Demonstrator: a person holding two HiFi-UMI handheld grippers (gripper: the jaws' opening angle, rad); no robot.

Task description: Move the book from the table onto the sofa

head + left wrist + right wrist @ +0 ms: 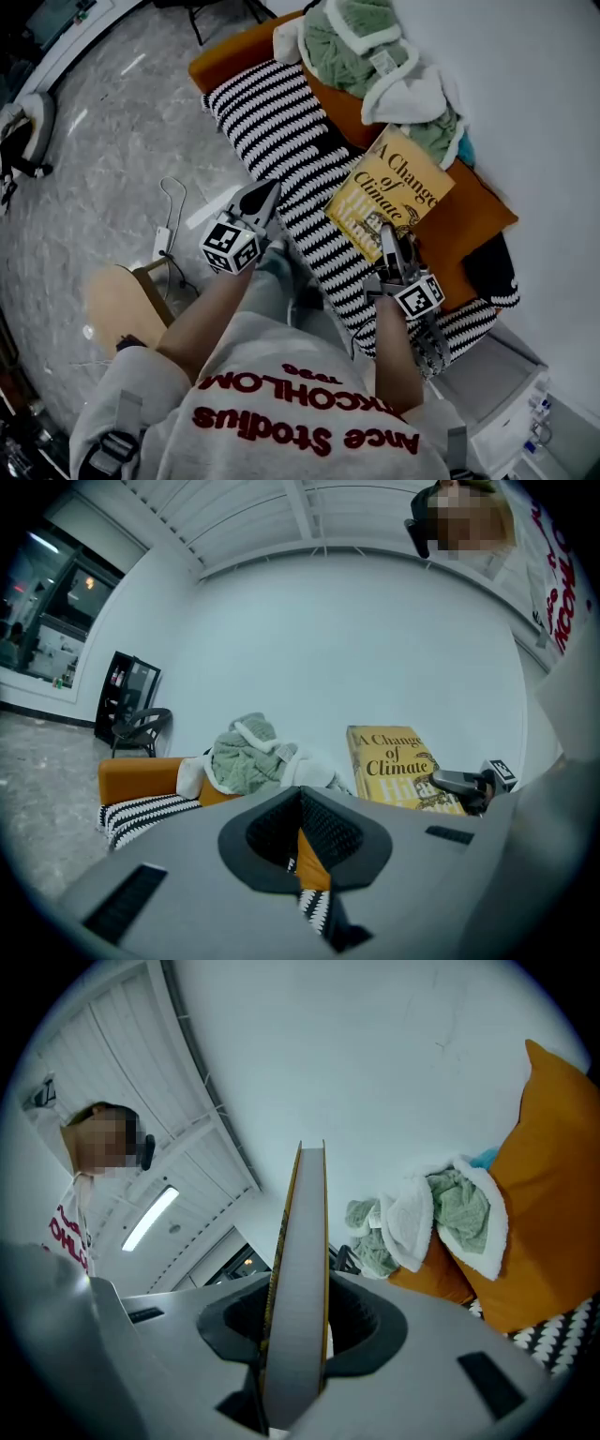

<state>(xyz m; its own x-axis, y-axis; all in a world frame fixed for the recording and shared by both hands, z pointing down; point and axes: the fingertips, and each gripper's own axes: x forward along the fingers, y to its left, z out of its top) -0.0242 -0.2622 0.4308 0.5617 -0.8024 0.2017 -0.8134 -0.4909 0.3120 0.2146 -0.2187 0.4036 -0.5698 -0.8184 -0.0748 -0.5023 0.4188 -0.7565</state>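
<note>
Right gripper (387, 236) is clamped on the lower edge of the yellow book (396, 186). In the right gripper view the book's edge (298, 1288) fills the gap between the jaws. The cover reads "A Change of Climate", with a partial "Hila" below it in the left gripper view (392, 764). The book is held over the sofa (239, 52), at 2 o'clock in the head view, above the striped throw (281, 131) and orange cushion (469, 220); contact unclear. Green fleece (356, 42) sits at 12 o'clock of the book. Left gripper (267, 194), at 9 o'clock of the book, has its jaws together with nothing between them (302, 803). Sweatshirt (281, 412) has upside-down red print, "Acne Studios" and "…CKHOLM".
</note>
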